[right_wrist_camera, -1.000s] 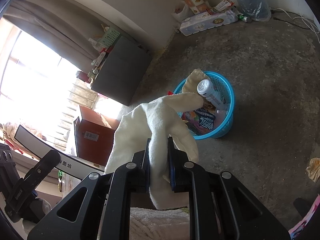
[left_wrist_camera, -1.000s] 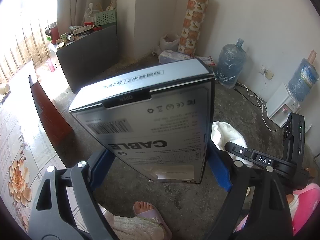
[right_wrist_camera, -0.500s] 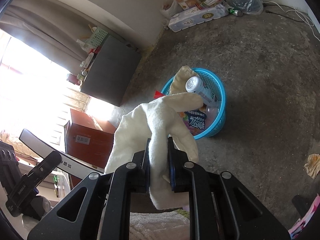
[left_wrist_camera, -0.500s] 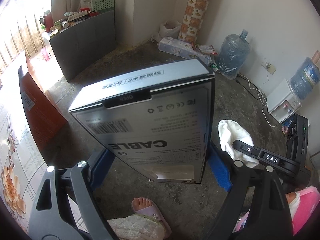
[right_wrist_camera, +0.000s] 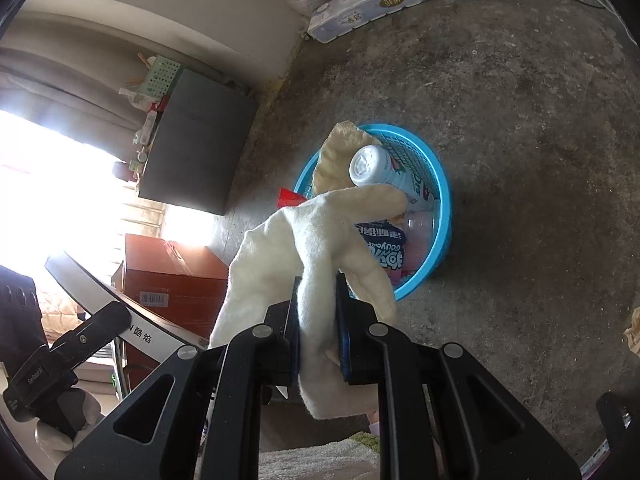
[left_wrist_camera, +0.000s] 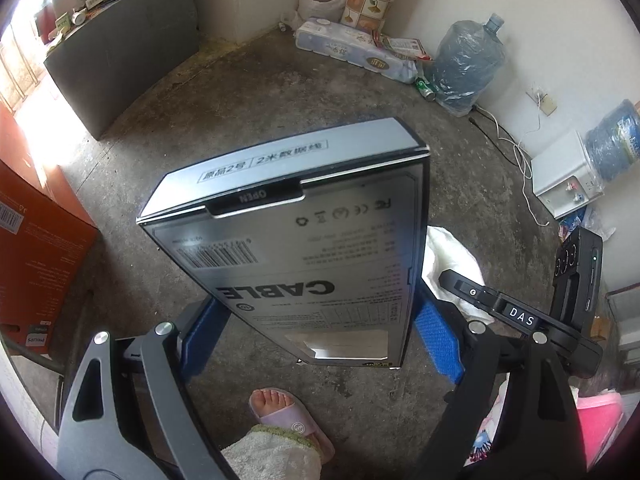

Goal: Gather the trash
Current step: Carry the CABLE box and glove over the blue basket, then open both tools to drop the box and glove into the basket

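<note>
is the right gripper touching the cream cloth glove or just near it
Touching. In the right wrist view the right gripper has both blue pads pressed against the cream cloth glove, pinching it, above the blue plastic basket.

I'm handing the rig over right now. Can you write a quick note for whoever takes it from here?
Left tool: shut on the cable box, held up off the floor.
Right tool: shut on the white cloth, held above and short of the blue basket.
Done: the basket already holds a white bottle, snack wrapper and other scraps.
Left: drop the cloth and the box into the basket, then probably fetch the crumpled paper on the floor at the right edge.
</note>
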{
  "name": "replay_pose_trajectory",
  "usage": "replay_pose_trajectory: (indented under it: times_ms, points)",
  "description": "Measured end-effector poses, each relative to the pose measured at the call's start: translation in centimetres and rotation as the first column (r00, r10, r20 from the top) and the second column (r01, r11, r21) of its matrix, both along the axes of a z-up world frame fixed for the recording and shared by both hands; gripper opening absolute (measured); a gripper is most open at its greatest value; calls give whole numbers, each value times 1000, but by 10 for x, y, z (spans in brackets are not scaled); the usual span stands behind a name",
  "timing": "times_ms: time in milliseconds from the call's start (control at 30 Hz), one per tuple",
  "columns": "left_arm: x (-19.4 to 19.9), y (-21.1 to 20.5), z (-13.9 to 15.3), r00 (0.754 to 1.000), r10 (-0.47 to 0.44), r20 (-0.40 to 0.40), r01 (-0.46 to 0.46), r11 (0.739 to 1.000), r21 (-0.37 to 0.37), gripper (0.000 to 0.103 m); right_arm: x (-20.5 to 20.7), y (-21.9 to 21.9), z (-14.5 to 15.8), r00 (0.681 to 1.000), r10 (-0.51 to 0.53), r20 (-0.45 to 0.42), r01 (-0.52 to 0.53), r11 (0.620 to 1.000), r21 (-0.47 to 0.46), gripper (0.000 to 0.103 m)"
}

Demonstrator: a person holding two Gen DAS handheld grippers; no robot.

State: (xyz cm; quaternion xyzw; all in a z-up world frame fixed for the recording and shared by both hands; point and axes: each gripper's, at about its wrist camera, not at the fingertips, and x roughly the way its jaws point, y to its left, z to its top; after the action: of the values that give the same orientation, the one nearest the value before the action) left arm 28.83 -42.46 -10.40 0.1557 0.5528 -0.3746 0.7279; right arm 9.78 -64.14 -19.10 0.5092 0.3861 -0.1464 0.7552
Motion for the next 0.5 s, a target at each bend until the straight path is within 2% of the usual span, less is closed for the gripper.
replay_pose_trajectory:
  times_ms: [100,167,333,500]
  points:
    - [9,-34,-11,999,-43,-12,43,999,2,83,25,-19,-14,1000,-22,-15,22,1000,5,24]
    - [17,-54,-24,998,-48,-39,48,999,2,83,41,-31,-28,1000,-25,-7,25,999,23,49]
    - [29,-67,-44,994,14,-104,-19,999,-44,83,54,-48,-51,996,-74,-47,75,997,29,50]
    - [22,-72,-44,993,-23,-112,12,995,-95,83,45,-49,-55,995,-87,-42,88,996,27,50]
